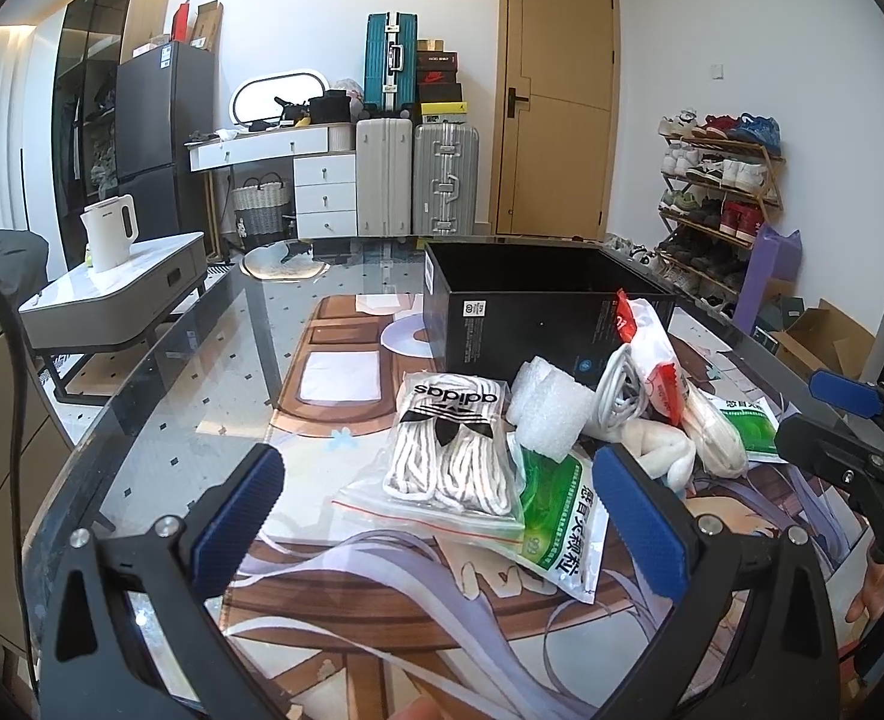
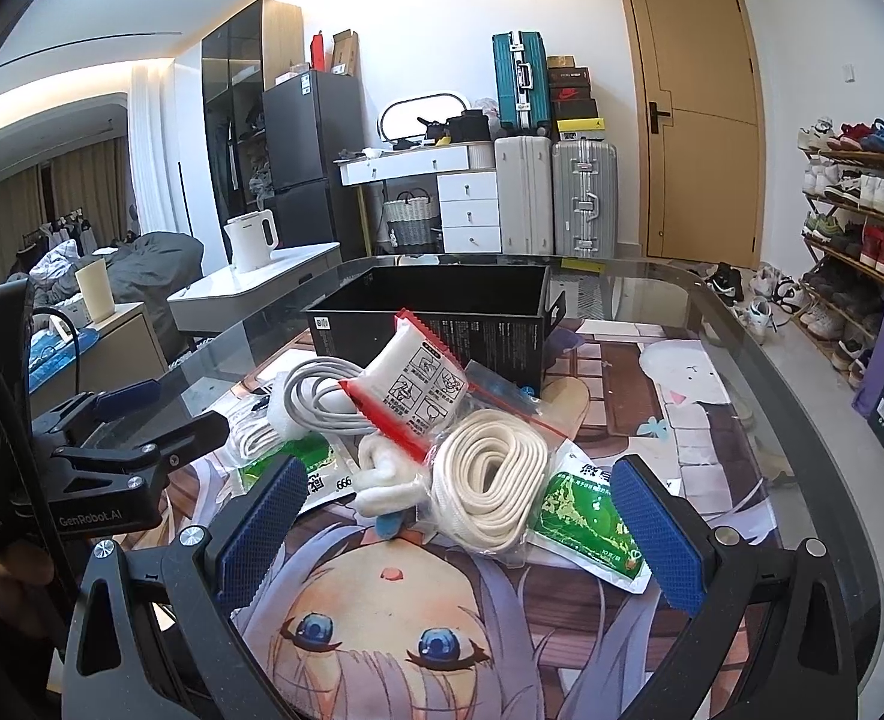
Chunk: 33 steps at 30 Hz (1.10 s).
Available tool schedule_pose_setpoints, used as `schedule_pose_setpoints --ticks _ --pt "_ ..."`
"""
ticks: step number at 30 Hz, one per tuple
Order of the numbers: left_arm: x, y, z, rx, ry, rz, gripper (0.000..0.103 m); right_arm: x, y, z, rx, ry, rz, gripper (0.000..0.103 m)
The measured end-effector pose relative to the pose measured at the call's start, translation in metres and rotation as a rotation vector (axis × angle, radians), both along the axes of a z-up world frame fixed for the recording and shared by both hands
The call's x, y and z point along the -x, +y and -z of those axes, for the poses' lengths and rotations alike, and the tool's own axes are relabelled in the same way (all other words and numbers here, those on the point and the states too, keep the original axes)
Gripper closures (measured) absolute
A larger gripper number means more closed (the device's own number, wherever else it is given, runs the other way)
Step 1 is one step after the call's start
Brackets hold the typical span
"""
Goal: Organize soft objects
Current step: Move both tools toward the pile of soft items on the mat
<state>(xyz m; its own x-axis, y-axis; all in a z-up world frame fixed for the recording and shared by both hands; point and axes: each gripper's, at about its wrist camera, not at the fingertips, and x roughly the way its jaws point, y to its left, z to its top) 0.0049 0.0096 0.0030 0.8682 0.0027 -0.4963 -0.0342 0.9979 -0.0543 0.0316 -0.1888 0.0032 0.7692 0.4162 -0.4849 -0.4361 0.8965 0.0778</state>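
Nothing is sorted yet, I judge: my left claw (image 1: 438,516) and right claw (image 2: 463,531) both gape empty, the soft pile (image 2: 417,420) mid-frame, the black box (image 2: 442,300) behind it bare

"adidas" on lace bag (image 1: 451,450), "GenRobot.AI" on left tongs (image 2: 141,420)

free: mat (image 2: 652,372) right of pile | blocked: black box (image 2: 442,312) behind pile (image 2: 417,426)
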Motion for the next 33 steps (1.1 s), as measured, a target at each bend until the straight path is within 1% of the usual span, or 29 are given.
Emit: schedule_pose_setpoints --ticks 12,28,33 --pt "-0.01 0.006 0.005 0.004 0.014 -0.012 0.0 -0.003 -0.005 0.001 0.004 0.007 0.012 0.0" --pt "-0.01 0.01 0.002 0.004 0.011 -0.014 0.0 -0.008 -0.007 -0.001 0.015 0.015 0.023 0.0" --pt "-0.011 0.017 0.0 -0.013 0.009 -0.025 0.0 -0.013 -0.009 -0.002 0.035 0.026 0.041 0.0"
